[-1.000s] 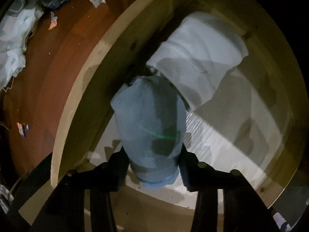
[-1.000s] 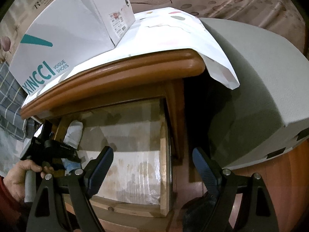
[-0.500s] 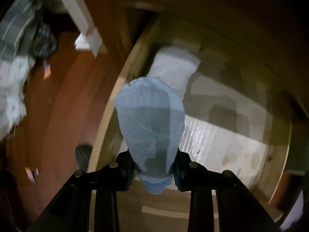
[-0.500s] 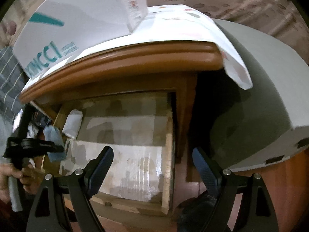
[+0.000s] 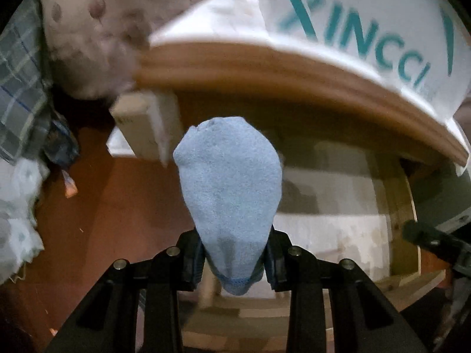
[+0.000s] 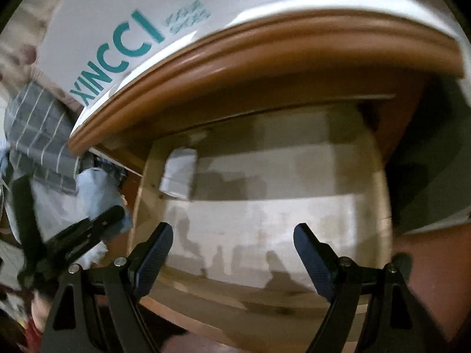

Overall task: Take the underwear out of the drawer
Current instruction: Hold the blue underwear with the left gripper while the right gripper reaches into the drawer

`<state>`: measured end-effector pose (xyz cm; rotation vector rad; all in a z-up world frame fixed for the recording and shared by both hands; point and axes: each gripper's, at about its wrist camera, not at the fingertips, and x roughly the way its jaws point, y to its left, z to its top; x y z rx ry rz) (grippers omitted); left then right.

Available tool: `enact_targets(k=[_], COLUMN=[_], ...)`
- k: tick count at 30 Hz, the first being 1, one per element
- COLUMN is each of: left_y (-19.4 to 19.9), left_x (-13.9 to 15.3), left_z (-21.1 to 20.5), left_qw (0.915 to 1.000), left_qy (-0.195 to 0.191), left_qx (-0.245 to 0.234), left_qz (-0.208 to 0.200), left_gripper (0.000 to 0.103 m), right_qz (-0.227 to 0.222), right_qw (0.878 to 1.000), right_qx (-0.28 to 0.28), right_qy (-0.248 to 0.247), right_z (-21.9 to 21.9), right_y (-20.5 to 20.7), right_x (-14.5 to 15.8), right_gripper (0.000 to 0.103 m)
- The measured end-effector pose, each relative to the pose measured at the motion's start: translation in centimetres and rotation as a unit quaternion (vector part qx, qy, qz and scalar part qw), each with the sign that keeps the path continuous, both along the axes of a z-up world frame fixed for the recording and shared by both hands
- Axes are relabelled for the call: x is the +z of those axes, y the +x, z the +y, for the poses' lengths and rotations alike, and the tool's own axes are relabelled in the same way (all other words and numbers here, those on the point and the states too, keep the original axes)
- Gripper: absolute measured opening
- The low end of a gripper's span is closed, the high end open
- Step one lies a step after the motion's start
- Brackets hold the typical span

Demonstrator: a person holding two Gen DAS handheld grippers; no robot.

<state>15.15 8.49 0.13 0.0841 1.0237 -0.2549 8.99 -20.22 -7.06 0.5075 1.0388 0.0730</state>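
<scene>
Closest to me, the left claw (image 5: 234, 260) is clamped on a light blue rolled piece of underwear (image 5: 231, 194), its hemmed end poking out below the 2 fingers. From the right wrist view the bundle hangs outside the drawer's left wall, over the reddish floor (image 5: 123, 206), so I'd judge this piece is already out.

The right claw (image 6: 232, 253) hovers at the drawer (image 6: 379, 182) front with its jaws spread wide and nothing between them.

Further in, 1 white rolled item (image 6: 179, 176) lies in the back left corner of the drawer, touching the left wall. If it counts as underwear, that is what's left to fetch, and the blue piece has yet to be set down somewhere.

Beyond, the counter (image 6: 265, 53) overhangs the drawer, with a white shoe box (image 6: 123, 29) on top.
</scene>
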Motion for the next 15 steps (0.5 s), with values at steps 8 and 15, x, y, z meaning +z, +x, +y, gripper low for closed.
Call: enact_targets(k=[8, 15], left_y=[0.9, 1.4], left_x=[2.5, 3.5], left_z=[4.8, 7.9], left_qw=[0.9979, 0.9940], left_qy=[-0.024, -0.060], left_qx=[0.052, 0.087], left_qz=[-0.029, -0.027], left_gripper=[0.030, 0.030], right_qz=[0.041, 0.104], right_qw=[0.998, 0.987], right_qx=[0.018, -0.097], right_qy=[-0.035, 0.075], right_z=[7.3, 9.0], right_y=[5.8, 6.8], right_x=[-1.3, -5.2], right_gripper=[0.086, 0.085])
